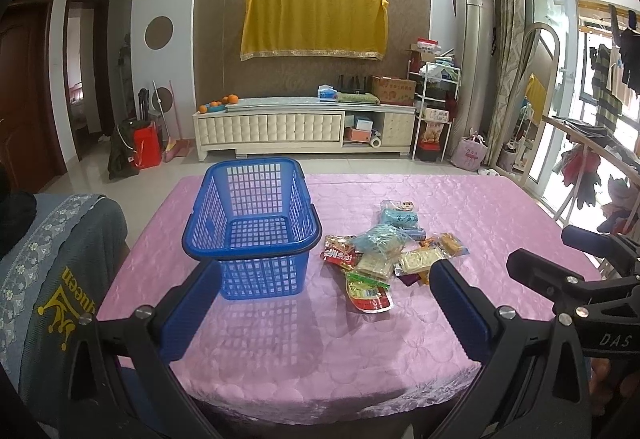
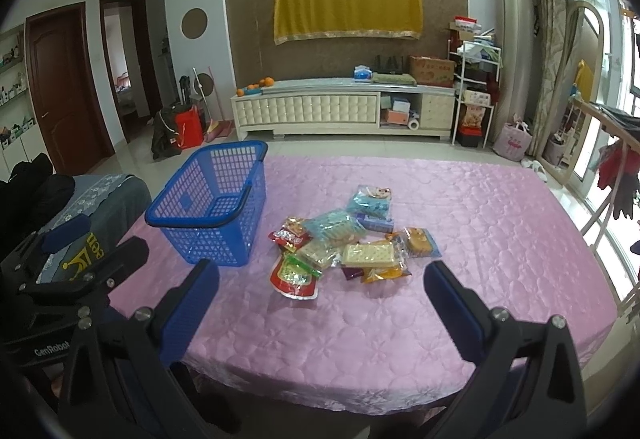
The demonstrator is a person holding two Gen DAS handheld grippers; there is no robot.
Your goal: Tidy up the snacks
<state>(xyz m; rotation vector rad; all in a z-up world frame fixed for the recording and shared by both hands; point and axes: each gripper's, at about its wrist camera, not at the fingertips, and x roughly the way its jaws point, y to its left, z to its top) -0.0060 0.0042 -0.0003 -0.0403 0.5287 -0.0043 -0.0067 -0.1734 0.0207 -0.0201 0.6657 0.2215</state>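
Indoors, a pink quilted tablecloth (image 1: 460,223) covers the table – blue basket (image 1: 256,223) upright, snack packets (image 1: 384,255) heaped just beside it. Left gripper (image 1: 320,313) and right gripper (image 2: 320,309) hover nearside, jaws apart, empty – a pale cabinet (image 2: 344,109) behind.

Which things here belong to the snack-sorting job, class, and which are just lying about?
Belong to the job:
- blue plastic lattice basket, empty
- heap of wrapped snack packets on the pink quilted tablecloth
- left gripper and right gripper, both open

Just lying about:
- oranges on the white cabinet
- red bag
- yellow cloth
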